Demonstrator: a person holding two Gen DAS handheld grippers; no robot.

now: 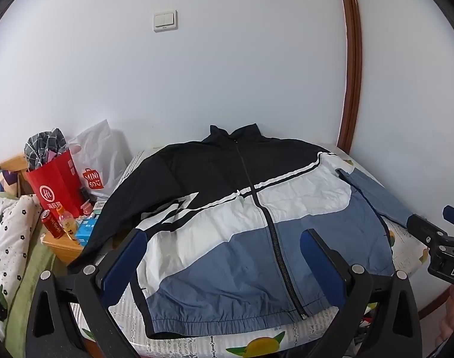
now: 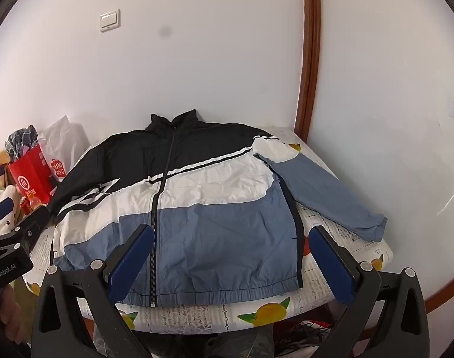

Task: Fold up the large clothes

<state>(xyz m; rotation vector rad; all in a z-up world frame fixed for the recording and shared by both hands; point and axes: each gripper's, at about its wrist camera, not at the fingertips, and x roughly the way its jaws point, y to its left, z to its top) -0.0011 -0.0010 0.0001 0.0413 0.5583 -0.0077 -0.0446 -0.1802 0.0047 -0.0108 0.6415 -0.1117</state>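
Jacket: I am looking at the jacket (image 2: 179, 208) lying flat, front up and zipped, on the table (image 2: 286, 310) with the fruit-print cover; its collar is pointing at the wall.
Folds so far: I am seeing none. The body is lying spread in one layer, hem nearest me, with only light creases.
Right sleeve side: the blue sleeve (image 2: 331, 194) is stretching out over the table toward the far right corner, cuff near the edge.
Left sleeve side: the black sleeve (image 1: 119, 208) is running down toward the table's left edge; I cannot tell where its cuff is ending.
Left gripper: I am holding the left gripper (image 1: 224, 256) with its jaws spread wide, nothing between the pads, hovering above the hem on the left half.
Right gripper: the right gripper (image 2: 231, 256) is likewise gaping wide and carrying nothing, hovering over the lower right of the body.
Progress: I am judging this as the very start, with the garment laid out and no fold begun.
Remaining: I am expecting both sleeves to need bringing in over the body, then the body folding up, all still to do.
Clutter: a red bag (image 1: 57, 185) and a can (image 1: 52, 223) are standing off to the left, clear of the cloth.
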